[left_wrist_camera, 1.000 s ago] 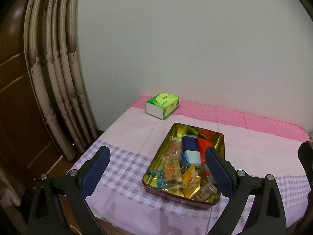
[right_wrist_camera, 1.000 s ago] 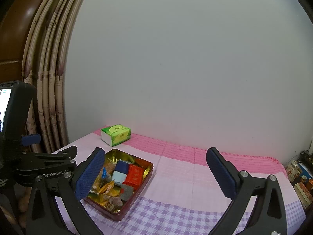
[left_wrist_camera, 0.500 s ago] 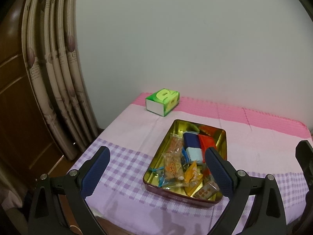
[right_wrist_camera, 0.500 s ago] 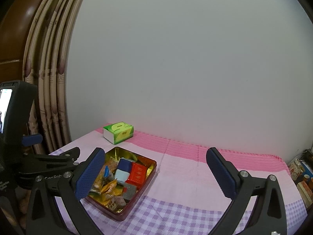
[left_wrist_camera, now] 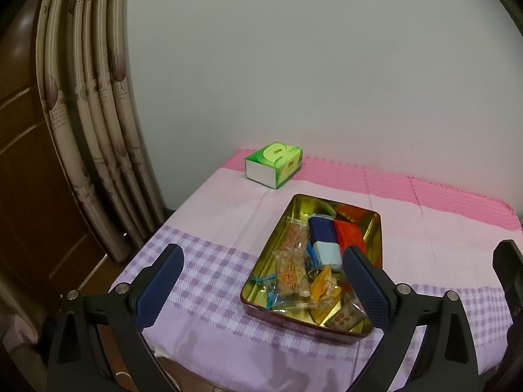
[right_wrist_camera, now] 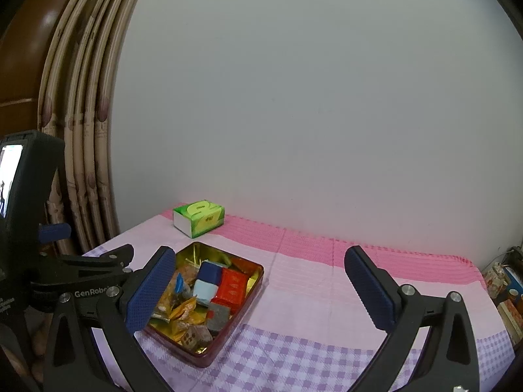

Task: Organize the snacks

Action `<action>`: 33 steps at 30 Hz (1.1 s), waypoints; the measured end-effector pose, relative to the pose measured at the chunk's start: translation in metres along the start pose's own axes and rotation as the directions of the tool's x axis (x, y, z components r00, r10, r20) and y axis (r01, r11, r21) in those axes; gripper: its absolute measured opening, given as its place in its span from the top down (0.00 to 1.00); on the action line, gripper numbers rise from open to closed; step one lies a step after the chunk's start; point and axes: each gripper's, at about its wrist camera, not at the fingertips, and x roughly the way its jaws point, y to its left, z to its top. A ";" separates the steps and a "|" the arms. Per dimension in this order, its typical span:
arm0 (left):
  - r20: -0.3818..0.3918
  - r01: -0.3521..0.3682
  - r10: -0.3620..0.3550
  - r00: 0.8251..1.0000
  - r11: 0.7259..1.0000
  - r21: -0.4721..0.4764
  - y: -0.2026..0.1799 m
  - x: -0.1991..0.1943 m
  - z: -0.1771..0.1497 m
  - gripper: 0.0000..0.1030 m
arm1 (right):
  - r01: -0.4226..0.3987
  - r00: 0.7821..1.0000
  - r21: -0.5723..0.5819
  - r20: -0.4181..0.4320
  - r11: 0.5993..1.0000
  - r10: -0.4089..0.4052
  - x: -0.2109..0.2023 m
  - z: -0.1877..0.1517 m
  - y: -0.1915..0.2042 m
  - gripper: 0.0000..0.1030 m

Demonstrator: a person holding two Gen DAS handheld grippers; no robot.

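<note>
Both claws, the left claw (left_wrist_camera: 261,281) and the right claw (right_wrist_camera: 261,289), are wide and hold nothing. Snacks (left_wrist_camera: 323,258) lie in a tin (left_wrist_camera: 376,228) on the table (left_wrist_camera: 212,215), near a green box (left_wrist_camera: 274,164).

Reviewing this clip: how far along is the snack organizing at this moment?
Done: the snacks all appear to lie in the gold tin on the checked tablecloth; none show loose on the cloth. In hand: nothing; the left gripper and right gripper both hang open above the table. Left: the packets lie jumbled, so any sorting looks undone. The green tissue box sits apart by the wall.
</note>
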 end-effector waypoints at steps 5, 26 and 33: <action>0.001 -0.005 0.005 1.000 1.000 0.008 -0.001 0.001 -0.002 0.05 | 0.002 1.000 0.014 -0.001 1.000 -0.002 -0.002 0.001 -0.004 0.00; -0.004 -0.006 0.006 1.000 1.000 0.006 -0.003 0.001 -0.005 0.05 | -0.001 1.000 0.003 -0.013 1.000 0.001 -0.002 0.001 -0.001 0.00; -0.013 -0.003 0.003 1.000 1.000 0.003 -0.002 0.002 -0.005 0.05 | 0.005 1.000 0.016 -0.016 1.000 -0.005 0.001 0.000 0.000 0.00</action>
